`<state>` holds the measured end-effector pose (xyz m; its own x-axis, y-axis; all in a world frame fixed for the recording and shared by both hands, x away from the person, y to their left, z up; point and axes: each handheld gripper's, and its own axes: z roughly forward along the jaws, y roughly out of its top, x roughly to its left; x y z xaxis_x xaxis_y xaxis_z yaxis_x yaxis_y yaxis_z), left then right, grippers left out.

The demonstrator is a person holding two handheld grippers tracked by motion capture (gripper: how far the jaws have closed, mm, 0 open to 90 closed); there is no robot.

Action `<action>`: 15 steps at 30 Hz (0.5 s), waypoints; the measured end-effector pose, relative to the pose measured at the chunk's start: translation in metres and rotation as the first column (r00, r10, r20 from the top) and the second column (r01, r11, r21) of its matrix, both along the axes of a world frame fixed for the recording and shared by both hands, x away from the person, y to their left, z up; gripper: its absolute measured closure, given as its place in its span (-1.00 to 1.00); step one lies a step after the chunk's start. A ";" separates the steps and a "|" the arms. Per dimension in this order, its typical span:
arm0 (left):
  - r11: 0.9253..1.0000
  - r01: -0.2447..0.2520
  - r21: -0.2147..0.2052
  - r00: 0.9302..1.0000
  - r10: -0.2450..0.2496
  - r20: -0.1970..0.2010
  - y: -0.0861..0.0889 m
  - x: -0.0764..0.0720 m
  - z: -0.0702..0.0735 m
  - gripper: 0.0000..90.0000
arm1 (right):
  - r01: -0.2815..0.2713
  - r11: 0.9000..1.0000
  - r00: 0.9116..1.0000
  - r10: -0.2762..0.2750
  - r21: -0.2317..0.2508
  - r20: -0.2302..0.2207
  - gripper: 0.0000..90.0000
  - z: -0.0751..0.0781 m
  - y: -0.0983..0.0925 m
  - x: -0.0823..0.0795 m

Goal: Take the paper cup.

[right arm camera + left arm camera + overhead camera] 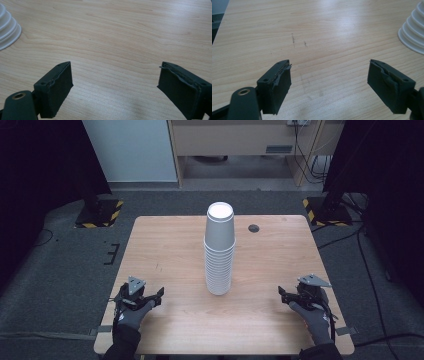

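A tall stack of white paper cups (pixel 219 251) is seen upside down at frame centre. Left gripper (pixel 159 296) and right gripper (pixel 281 294) are held spread, empty. Light, crushable, tippy: the top cup should be pinched gently.

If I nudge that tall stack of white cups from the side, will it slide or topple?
The stack of cups stands tall on a narrow base, so a push up high would probably tip it. The cups look thin and light, so a low push should slide it over the smooth table. A hard squeeze might dent them.
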<state>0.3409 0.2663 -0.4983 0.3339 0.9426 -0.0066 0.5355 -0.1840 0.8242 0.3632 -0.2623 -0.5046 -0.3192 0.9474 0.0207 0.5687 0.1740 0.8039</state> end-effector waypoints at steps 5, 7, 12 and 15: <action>1.000 0.009 -0.010 1.000 -0.009 0.010 -0.003 -0.002 0.002 -0.57 | 0.001 1.000 1.000 -0.001 0.019 0.013 -0.73 0.003 -0.002 -0.001; 1.000 0.017 -0.020 1.000 -0.017 0.013 -0.004 -0.003 0.003 -0.57 | 0.009 0.999 1.000 -0.009 0.032 0.026 -0.72 0.006 -0.002 -0.003; 0.999 0.027 -0.034 0.999 -0.026 0.032 -0.005 -0.005 0.006 -0.58 | 0.003 0.999 0.998 -0.006 0.052 0.058 -0.72 0.013 -0.001 -0.006; 0.999 0.037 -0.039 0.999 -0.035 0.041 -0.007 -0.007 0.007 -0.59 | -0.001 0.999 0.997 -0.003 0.054 0.079 -0.72 0.019 0.000 -0.007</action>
